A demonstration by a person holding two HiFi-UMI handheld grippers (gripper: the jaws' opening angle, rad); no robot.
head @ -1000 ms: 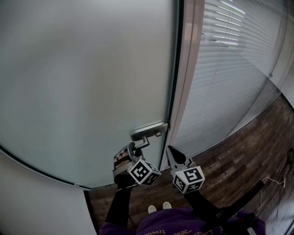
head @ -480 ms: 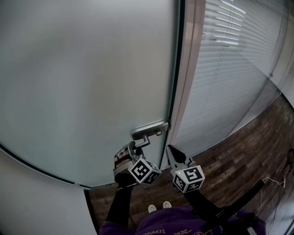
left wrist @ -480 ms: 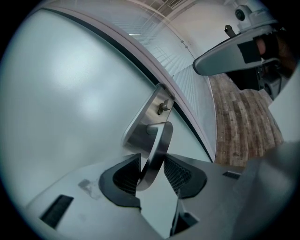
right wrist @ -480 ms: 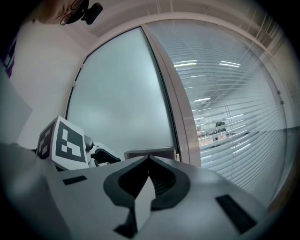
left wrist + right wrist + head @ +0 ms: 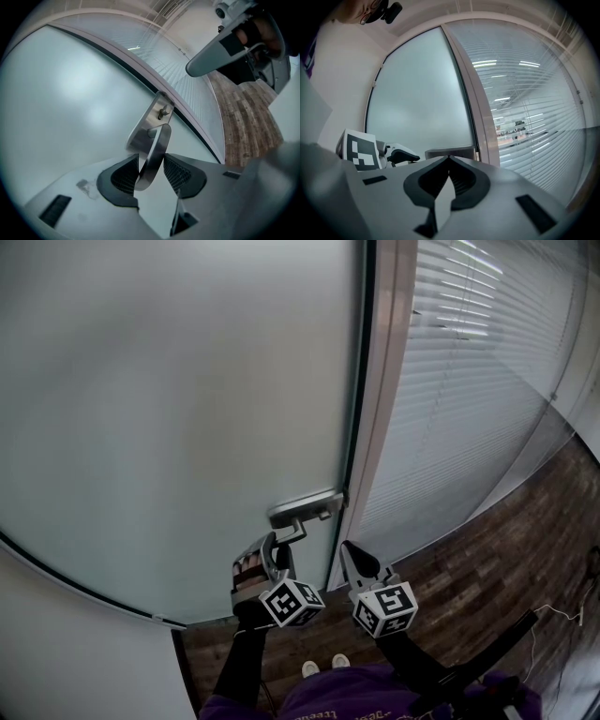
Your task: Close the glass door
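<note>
- The left gripper [image 5: 279, 549] now sits slightly lower and nearer the person, drawn back a little along the door handle [image 5: 302, 512].
- Its marker cube [image 5: 292, 603] drops lower.

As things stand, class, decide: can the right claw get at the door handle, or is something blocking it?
Probably only partly. The right claw sits shut and empty close beside the door handle, with nothing between them, but the left claw is clamped on its lever, leaving little free.

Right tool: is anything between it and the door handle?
Nothing. The right gripper view shows the shut right tool facing the door handle across bare air.
</note>
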